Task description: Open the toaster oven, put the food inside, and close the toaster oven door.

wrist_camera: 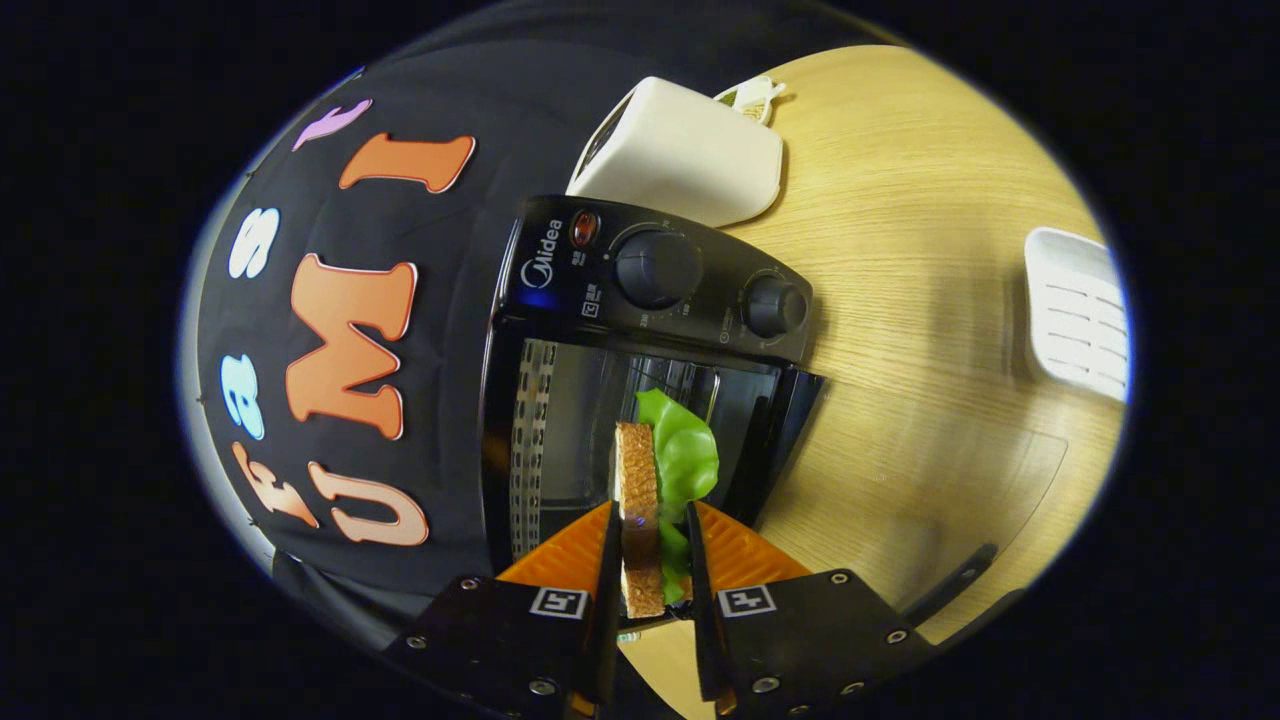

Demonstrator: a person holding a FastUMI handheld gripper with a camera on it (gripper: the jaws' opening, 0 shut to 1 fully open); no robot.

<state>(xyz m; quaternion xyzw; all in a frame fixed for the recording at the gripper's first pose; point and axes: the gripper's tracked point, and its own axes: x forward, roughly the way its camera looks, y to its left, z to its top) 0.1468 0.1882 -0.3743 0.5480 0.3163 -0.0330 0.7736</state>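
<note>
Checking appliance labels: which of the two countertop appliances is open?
The black toaster oven, just ahead of the claw shut on the sandwich; its door hangs open. The white toaster sits beyond.

Pale wooden table (pixel 930 250) bearing toaster oven (pixel 650 330), white toaster (pixel 690 150), white slotted tray (pixel 1078 312).

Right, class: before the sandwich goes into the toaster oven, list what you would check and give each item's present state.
1. Sandwich held between the jaws of the gripper: ok, both press on it.
2. Toaster oven door open: ok, the glass door lies flat on the table.
3. Oven cavity free of other food: cannot tell, the sandwich hides part of it.
4. Sandwich lined up with the opening: ok, it sits just ahead of the cavity.
5. Lettuce secure: cannot tell, it sticks out past the bread.
</note>
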